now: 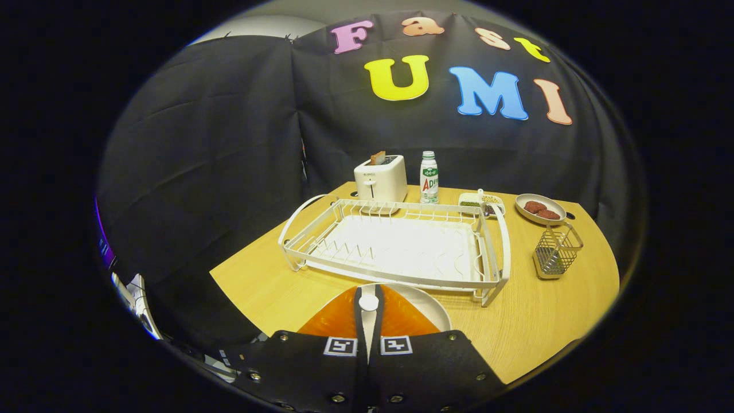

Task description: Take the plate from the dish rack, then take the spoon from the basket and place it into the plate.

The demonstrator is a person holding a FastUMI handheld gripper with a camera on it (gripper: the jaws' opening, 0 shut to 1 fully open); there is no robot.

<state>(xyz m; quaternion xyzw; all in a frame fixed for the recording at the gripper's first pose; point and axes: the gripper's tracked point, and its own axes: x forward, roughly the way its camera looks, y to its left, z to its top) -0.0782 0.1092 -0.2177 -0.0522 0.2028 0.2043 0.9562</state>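
My gripper is shut on a white spoon, whose thin body runs up the narrow slit between the two orange fingers and ends in a small rounded tip. Right under and just ahead of the fingers a white plate lies flat on the wooden table, in front of the dish rack; the fingers hide most of it. The white wire dish rack beyond the plate holds nothing. Right of the rack stands the small wire basket, with nothing inside it.
Behind the rack stand a white toaster with a slice in it, a white bottle, a small divided tray and a dish of brown patties. The table's edge lies close on the left.
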